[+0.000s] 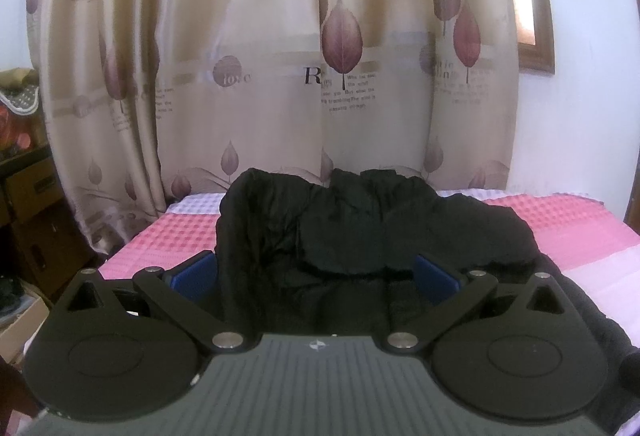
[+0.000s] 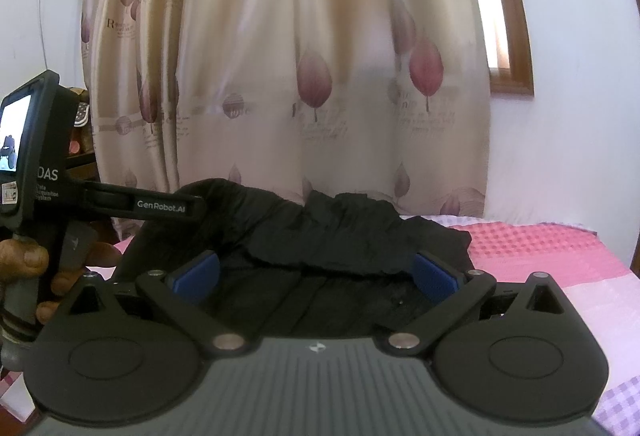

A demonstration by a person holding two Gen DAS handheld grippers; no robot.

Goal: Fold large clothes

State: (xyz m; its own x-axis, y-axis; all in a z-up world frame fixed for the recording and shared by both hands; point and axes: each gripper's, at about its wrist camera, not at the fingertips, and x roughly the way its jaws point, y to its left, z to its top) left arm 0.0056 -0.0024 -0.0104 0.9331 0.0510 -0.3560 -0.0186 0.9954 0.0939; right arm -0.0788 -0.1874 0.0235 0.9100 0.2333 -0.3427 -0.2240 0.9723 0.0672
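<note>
A large black garment (image 1: 360, 228) lies bunched on a pink-checked bed (image 1: 176, 236). My left gripper (image 1: 316, 276) is open, its blue pads (image 1: 196, 276) spread wide with the garment's near part between and under them. My right gripper (image 2: 316, 276) is also open over the same garment (image 2: 320, 236), its blue pads (image 2: 436, 276) wide apart. The left gripper's body (image 2: 44, 171) shows at the left of the right wrist view, held by a hand, its finger (image 2: 160, 205) reaching to the garment's left edge.
A beige leaf-print curtain (image 1: 280, 55) hangs close behind the bed. A white wall and a wooden window frame (image 1: 536, 47) are at the right. Cardboard boxes (image 1: 32, 195) stand on the floor at the left. The bedspread (image 2: 560, 248) extends to the right.
</note>
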